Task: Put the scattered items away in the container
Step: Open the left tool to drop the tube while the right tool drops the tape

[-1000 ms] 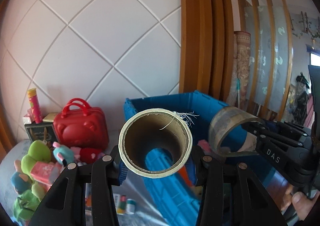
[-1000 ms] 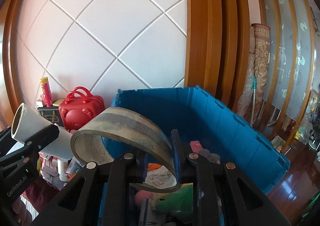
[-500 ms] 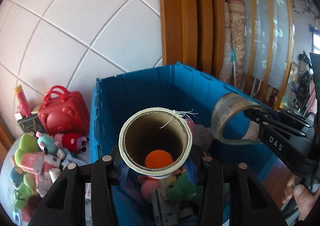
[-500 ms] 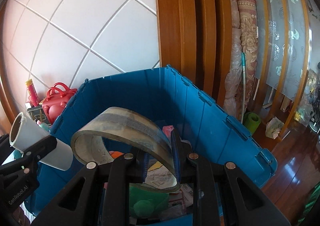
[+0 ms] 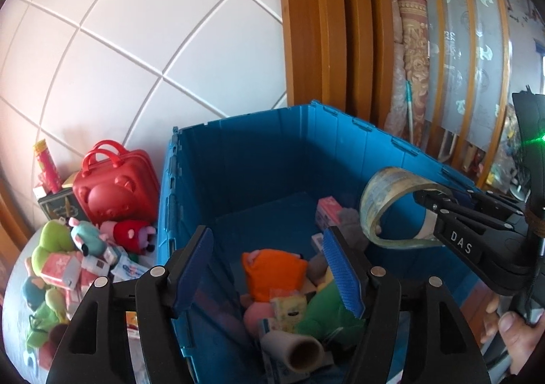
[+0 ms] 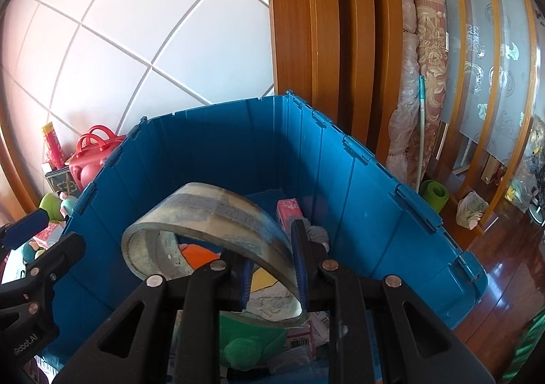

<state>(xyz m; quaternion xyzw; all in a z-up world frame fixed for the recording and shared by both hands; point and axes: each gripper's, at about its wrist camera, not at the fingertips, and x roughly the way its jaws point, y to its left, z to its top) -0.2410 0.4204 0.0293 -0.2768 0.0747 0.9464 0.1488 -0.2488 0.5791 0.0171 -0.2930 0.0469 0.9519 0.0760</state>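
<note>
left fingers [image 5: 272,268]: spread, empty, over the bin [image 5: 238,159]; tube [image 5: 299,351] lies inside among toys. right fingers [image 6: 272,268]: pinching tape roll [image 6: 211,230] above the bin for dropping. more toys [image 5: 64,265] wait outside.

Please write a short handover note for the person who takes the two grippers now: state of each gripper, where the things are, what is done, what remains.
Left gripper: open, empty, above the blue plastic crate.
Right gripper: shut on the worn clear tape ring, held over the crate.
Done: the white cardboard tube lies in the crate among soft toys.
Left: release the tape ring, then collect the pile of toys and small boxes and the red bear suitcase outside the crate.
</note>
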